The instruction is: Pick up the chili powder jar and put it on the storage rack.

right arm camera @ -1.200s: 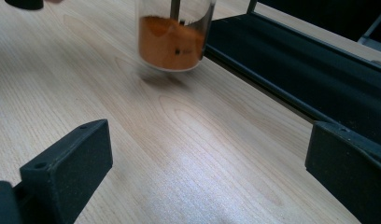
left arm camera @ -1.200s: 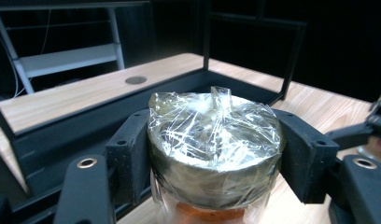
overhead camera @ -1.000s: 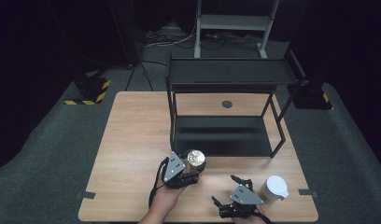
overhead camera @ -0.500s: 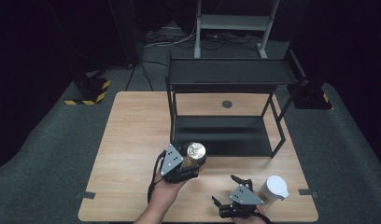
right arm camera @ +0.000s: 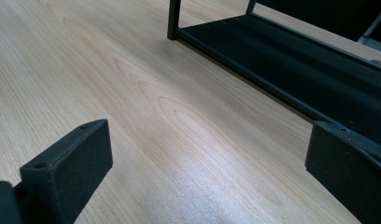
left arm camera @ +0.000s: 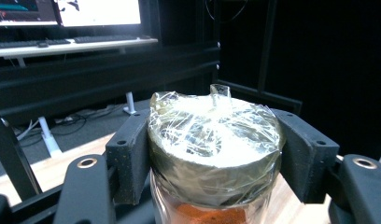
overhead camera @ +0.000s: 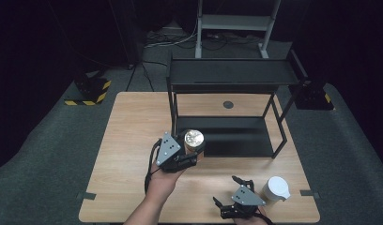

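The high view looked forward and down from above the person's side of the counter (overhead camera: 133, 122), far enough off to take in the whole top, the black rack (overhead camera: 227, 93) and the floor around it. The left gripper view rode just behind the left tongs (left arm camera: 212, 154), facing level, very near the wrapped jar (left arm camera: 214, 140) between their jaws, with a desk of monitors beyond. The right gripper view sat low behind the right tongs (right arm camera: 207, 177), facing across the counter (right arm camera: 132, 93) toward the rack's bottom shelf (right arm camera: 282, 56). It shared counter and rack with the high view.
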Demonstrator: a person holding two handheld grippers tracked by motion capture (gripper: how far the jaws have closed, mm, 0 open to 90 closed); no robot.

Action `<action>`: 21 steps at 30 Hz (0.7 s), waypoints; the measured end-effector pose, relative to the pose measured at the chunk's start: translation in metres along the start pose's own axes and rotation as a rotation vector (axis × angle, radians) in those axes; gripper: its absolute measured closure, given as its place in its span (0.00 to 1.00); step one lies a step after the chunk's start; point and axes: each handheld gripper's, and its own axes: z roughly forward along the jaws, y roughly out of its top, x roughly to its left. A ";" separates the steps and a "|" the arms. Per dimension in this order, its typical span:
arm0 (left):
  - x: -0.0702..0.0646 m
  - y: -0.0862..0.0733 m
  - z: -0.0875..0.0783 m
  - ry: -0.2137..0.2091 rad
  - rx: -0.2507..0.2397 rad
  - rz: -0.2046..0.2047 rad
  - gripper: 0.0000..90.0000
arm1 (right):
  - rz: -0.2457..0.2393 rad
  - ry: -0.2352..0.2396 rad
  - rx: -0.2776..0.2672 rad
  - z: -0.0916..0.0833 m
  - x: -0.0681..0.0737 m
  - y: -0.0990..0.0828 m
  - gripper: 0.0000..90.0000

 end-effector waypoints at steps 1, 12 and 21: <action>0.000 0.000 0.000 0.000 0.000 0.000 0.38 | 0.000 -0.001 0.001 0.000 0.000 0.000 0.00; 0.007 0.020 0.004 0.014 -0.030 -0.004 0.38 | 0.003 0.000 0.000 0.000 0.000 0.000 0.00; 0.009 0.030 0.005 0.018 -0.049 0.009 0.38 | 0.006 -0.001 0.000 0.000 0.000 0.000 0.00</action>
